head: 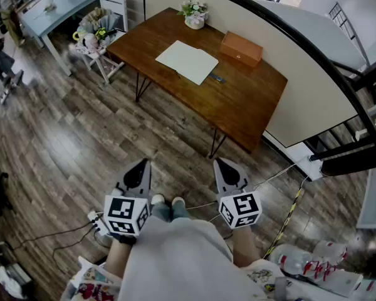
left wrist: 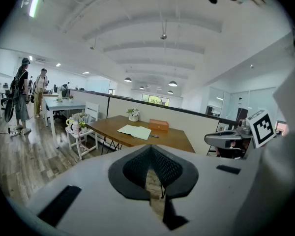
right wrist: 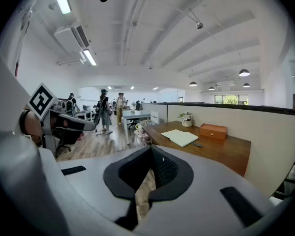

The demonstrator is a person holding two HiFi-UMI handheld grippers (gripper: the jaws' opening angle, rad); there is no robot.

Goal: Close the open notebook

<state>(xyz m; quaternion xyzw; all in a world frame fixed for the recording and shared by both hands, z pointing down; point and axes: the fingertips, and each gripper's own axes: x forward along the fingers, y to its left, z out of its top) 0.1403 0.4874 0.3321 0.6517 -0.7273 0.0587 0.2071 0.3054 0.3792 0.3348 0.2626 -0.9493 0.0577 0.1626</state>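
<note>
While open, flat white notebook on smooth wooden table; both jaws closed, empty.

Notebook: lay open and flat, pale pages up.
Place: I saw it mid-table, well ahead.

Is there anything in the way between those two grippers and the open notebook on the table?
Nothing visible. Only floor and table lie between the left gripper, the right gripper and the notebook; the box sits beyond it.
</note>
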